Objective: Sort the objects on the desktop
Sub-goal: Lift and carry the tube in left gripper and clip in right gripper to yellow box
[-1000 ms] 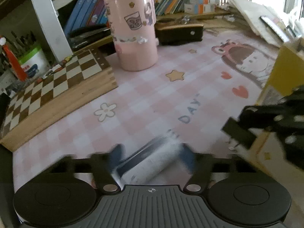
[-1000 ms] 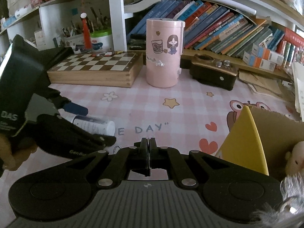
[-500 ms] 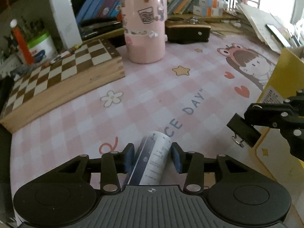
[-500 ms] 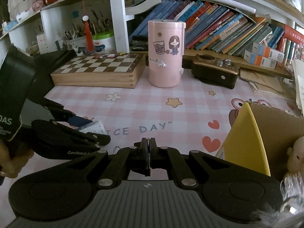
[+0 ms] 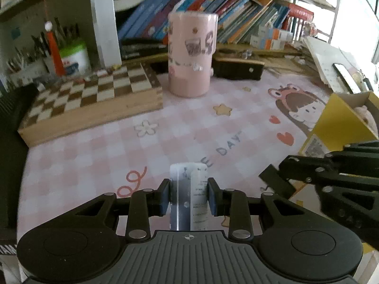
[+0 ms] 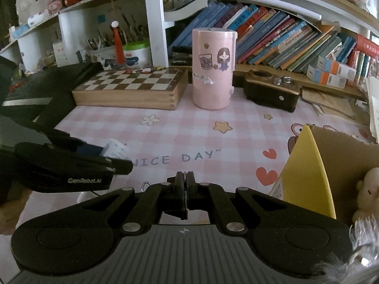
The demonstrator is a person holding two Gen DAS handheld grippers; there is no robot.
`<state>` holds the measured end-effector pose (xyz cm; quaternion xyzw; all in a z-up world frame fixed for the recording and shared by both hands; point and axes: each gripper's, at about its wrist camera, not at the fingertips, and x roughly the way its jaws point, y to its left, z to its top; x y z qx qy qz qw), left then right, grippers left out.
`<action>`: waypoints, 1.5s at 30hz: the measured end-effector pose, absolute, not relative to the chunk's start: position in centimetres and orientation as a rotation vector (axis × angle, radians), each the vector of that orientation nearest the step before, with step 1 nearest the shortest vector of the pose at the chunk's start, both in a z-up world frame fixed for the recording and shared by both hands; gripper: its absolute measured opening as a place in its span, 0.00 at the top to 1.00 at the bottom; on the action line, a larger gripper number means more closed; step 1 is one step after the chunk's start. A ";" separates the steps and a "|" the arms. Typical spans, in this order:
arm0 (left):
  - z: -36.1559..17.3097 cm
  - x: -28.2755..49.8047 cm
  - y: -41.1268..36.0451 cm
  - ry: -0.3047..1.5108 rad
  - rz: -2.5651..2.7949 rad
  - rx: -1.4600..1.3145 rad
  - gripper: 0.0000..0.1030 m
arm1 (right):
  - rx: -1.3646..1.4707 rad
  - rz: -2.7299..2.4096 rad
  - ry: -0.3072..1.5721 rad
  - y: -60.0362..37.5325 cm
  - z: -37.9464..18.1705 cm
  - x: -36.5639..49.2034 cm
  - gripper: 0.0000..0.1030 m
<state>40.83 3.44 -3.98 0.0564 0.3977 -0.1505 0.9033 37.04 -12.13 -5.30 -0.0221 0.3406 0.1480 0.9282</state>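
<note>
Since the earlier frame, the white printed tube (image 5: 188, 189) has been clamped lengthwise by the closing left gripper (image 5: 188, 197) and apparently lifted off the pink mat (image 5: 94, 156). Its smooth surface could slip from the pads. The right gripper (image 6: 184, 187), clenched empty, is shown near the yellow cardboard box (image 6: 305, 165); only the right view reveals a plush toy (image 6: 366, 194) inside.

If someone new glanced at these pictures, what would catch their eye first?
Probably the tall pink canister standing mid-desk beside the wooden chessboard. Next, the left gripper clamped on a small white bottle in the foreground, and the yellow cardboard box at the right.
</note>
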 end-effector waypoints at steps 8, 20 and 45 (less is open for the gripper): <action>-2.6 38.1 3.8 0.788 -0.278 0.084 0.71 | -0.051 0.313 0.687 -11.8 -4.6 35.3 0.98; 0.2 32.9 5.6 0.702 -0.272 0.024 0.70 | -0.063 0.315 0.672 -10.7 -3.5 31.4 0.98; 3.0 16.0 9.4 0.617 -0.344 -0.031 0.70 | -0.038 0.267 0.663 -7.9 -1.3 16.2 0.98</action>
